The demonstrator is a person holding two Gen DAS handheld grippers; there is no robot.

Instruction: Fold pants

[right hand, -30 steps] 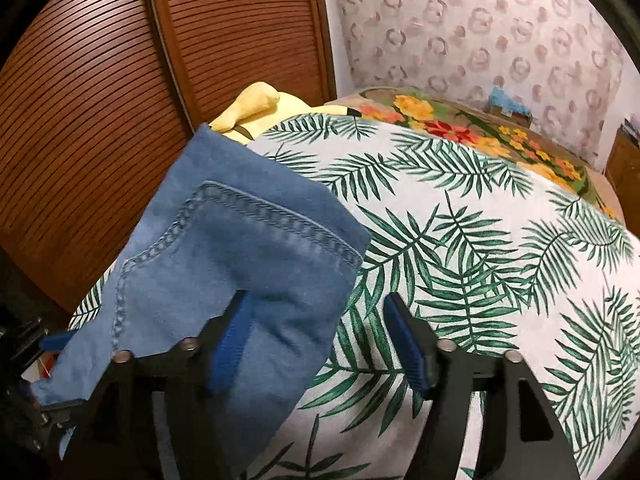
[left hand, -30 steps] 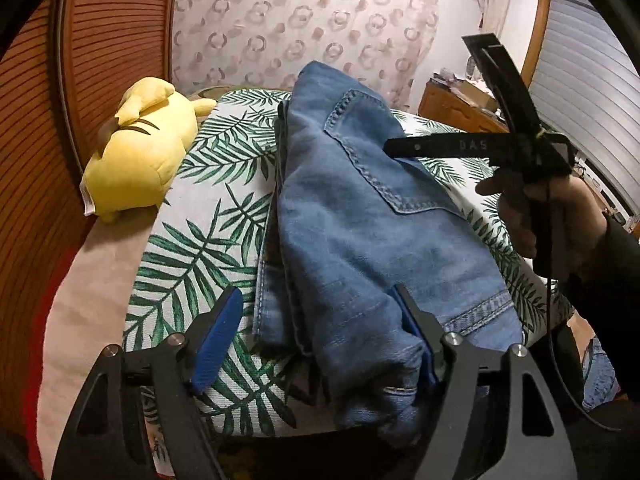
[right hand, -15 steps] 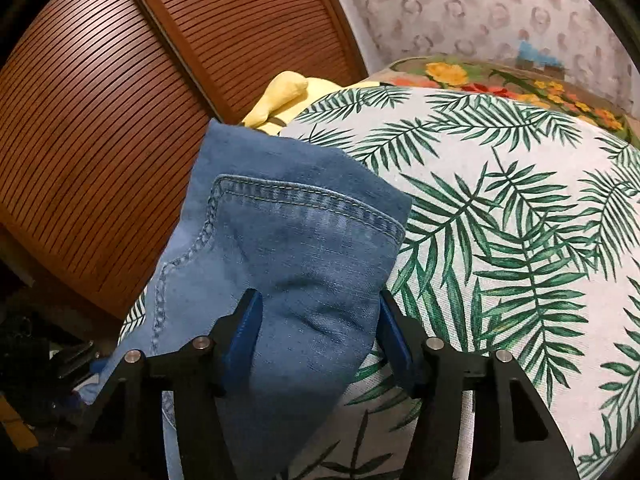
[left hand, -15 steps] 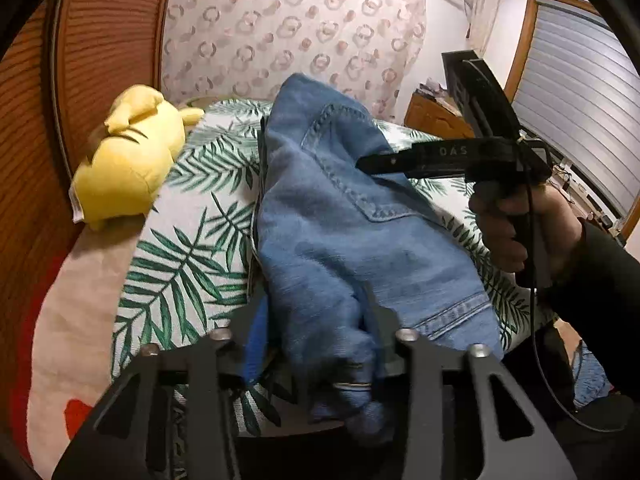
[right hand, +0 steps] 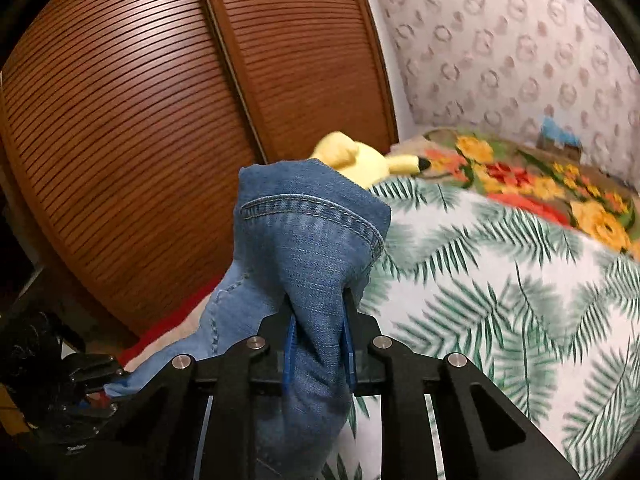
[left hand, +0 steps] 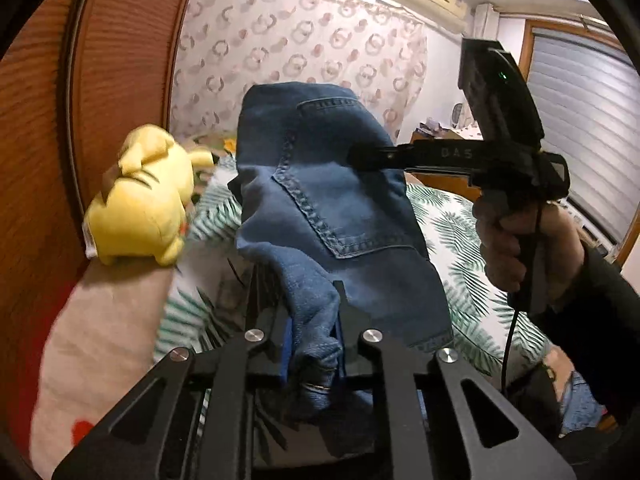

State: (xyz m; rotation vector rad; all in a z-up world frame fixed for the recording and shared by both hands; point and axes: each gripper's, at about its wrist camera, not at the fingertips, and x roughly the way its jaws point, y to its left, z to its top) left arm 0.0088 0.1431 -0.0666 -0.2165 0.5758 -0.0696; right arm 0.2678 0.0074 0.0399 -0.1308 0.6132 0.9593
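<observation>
The blue denim pants (left hand: pixel 340 208) are folded and lifted off the bed, back pocket facing me. My left gripper (left hand: pixel 312 320) is shut on the bunched near edge of the pants. My right gripper (right hand: pixel 318 332) is shut on the other edge of the pants (right hand: pixel 312 240), which drape over its fingers. In the left wrist view the right gripper (left hand: pixel 360 156) reaches in from the right, held by a hand, and pinches the denim by the pocket. The left gripper shows dark at the lower left of the right wrist view (right hand: pixel 80 384).
The bed has a white cover with green palm leaves (right hand: pixel 500 280) and a floral blanket (right hand: pixel 520 176) at its far end. A yellow plush toy (left hand: pixel 144 200) lies by the wooden slatted doors (right hand: pixel 160 120). A dresser (left hand: pixel 440 136) stands by the window blinds.
Both grippers closed on the pants and lifted them off the bed. The denim now hangs between them, raised towards the cameras.
</observation>
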